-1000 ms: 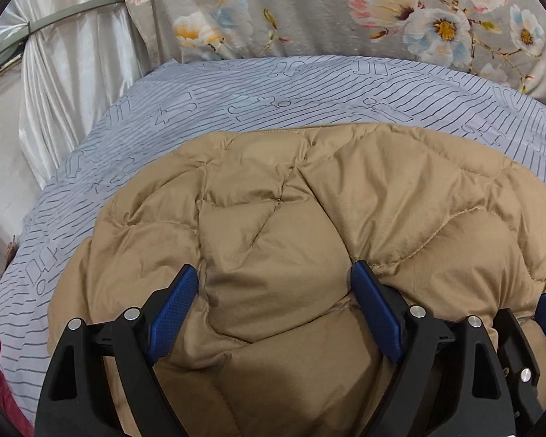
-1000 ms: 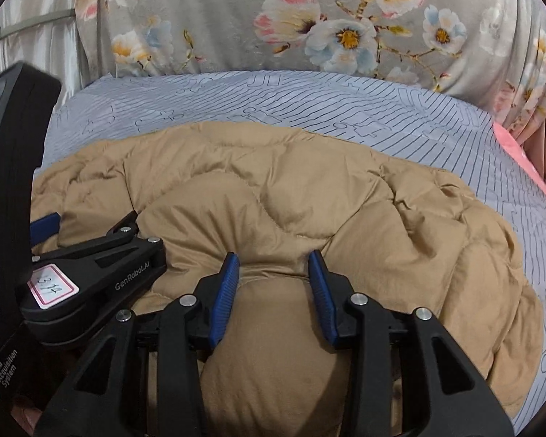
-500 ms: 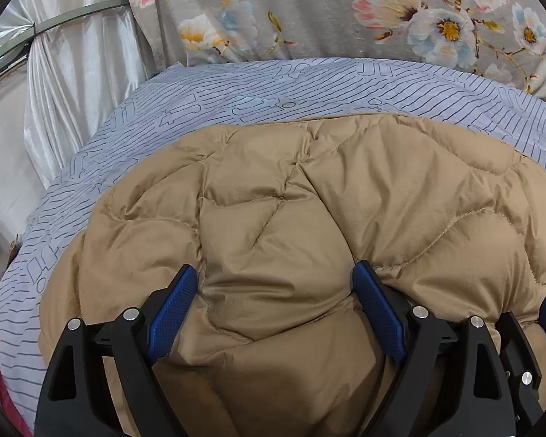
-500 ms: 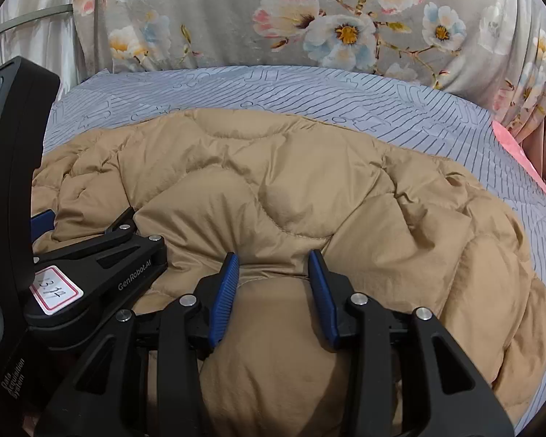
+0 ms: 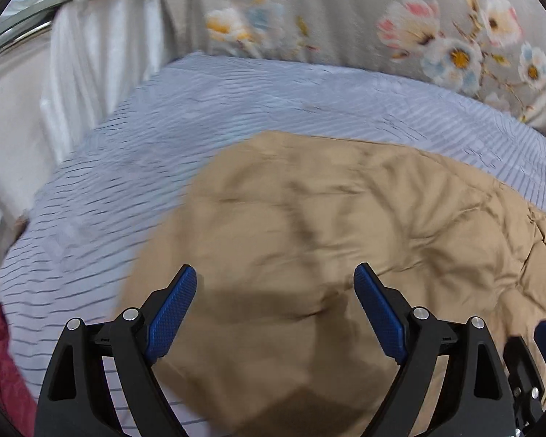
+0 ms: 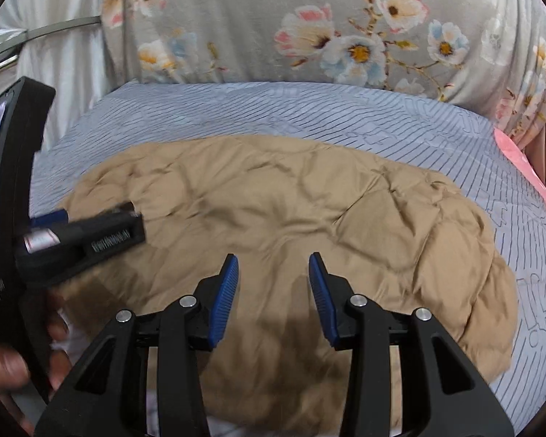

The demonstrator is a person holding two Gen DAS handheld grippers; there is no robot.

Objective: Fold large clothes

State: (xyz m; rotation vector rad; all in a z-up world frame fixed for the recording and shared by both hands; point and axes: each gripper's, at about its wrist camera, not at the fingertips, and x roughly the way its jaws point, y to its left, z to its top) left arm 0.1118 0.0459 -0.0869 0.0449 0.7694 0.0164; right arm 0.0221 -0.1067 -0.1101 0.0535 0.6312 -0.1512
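tan quilted padded garment, one item, lay spread in a rumpled mound on the striped grey-blue bedsheet, its far edge short of the floral fabric that stood behind the bed. no containers were in view. white drape hung at the left of the bed; a dark red cloth showed at the lower left corner of the left wrist view.

left gripper: jaws spread wide, released, nothing between the blue pads, hovering over the garment's near-left part. right gripper: jaws parted, and the garment lay flat below them, not pinched.

change from half a second earlier: then both grippers had a bulge of tan cloth pressed up between the pads; now that bulge was gone from both, the cloth lay lower and flatter, and more sheet showed at the left.
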